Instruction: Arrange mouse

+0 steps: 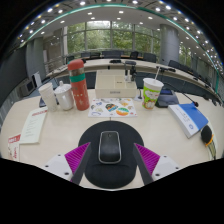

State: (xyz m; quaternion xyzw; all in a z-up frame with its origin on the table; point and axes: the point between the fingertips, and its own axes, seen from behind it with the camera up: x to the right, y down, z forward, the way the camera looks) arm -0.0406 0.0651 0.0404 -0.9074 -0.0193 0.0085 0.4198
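claw (110, 160) open | mouse (110, 147) btwn fingers, on mousepad (110, 172)

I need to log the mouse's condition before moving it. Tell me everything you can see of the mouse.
The mouse is dark grey to black, smooth like matt plastic, with a rounded oval body and a faint line down its front. It lies flat and lengthwise on a round black mouse pad on the pale table. It sits between the fingers of the gripper, with a gap at either side; nothing else touches it.
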